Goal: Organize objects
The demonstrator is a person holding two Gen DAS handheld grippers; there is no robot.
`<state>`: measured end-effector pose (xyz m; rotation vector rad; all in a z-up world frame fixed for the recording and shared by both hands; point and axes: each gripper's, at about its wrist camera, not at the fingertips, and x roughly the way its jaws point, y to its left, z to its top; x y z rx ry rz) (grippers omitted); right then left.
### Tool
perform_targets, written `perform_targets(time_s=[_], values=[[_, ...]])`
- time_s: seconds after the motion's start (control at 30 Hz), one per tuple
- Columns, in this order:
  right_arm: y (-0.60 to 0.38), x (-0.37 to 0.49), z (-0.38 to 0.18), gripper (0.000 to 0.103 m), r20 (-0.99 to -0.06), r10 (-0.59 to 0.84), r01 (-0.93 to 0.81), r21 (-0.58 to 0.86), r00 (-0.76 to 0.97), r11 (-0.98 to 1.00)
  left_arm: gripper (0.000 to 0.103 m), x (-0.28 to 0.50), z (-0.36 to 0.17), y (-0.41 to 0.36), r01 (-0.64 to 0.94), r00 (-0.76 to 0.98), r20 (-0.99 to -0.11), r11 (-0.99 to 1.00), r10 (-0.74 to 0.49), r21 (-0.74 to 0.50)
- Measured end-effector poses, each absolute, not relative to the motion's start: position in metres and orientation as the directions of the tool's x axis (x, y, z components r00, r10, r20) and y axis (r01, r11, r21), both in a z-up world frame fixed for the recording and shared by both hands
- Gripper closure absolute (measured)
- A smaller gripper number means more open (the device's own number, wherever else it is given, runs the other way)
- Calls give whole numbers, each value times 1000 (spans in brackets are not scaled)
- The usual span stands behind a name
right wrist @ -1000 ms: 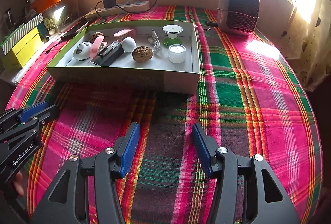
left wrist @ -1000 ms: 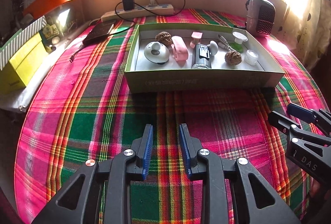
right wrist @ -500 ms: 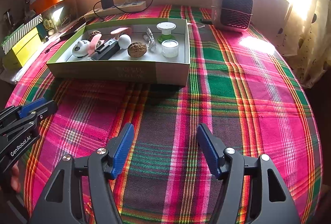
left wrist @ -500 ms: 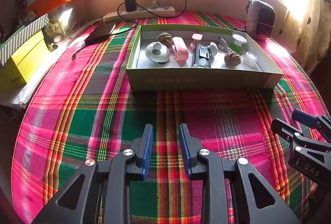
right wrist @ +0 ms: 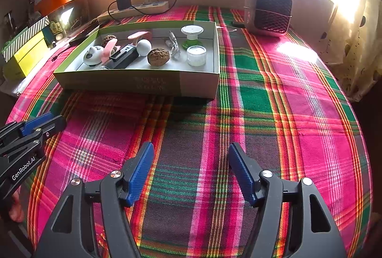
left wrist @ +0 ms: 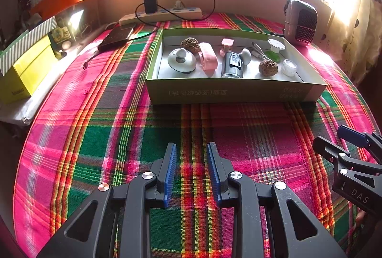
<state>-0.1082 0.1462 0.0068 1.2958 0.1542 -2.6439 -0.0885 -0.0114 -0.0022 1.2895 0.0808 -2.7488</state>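
Left wrist view shows printed text on the green box's (left wrist: 229,91) front wall and a black device (left wrist: 115,38) beyond its far-left corner; right wrist view shows the mesh-front heater (right wrist: 269,8) full-on, right of the box. Box with small items sits on the plaid counter (right wrist: 274,100), well ahead of both tools. Left tool (left wrist: 191,171) is partly open, empty; right tool (right wrist: 191,172) jaws are opening, empty.

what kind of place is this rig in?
Likely a home, on a table by a window: a plaid tablecloth, a power strip with a charger plugged in, and a small heater under the sill.
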Motion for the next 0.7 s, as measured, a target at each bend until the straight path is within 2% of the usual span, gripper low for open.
perform_targets(time_s=[0.7], values=[[146, -108, 7, 37, -791, -126, 218, -9, -599, -976, 79, -89, -3, -11, 117, -635, -769, -993, -75, 1]])
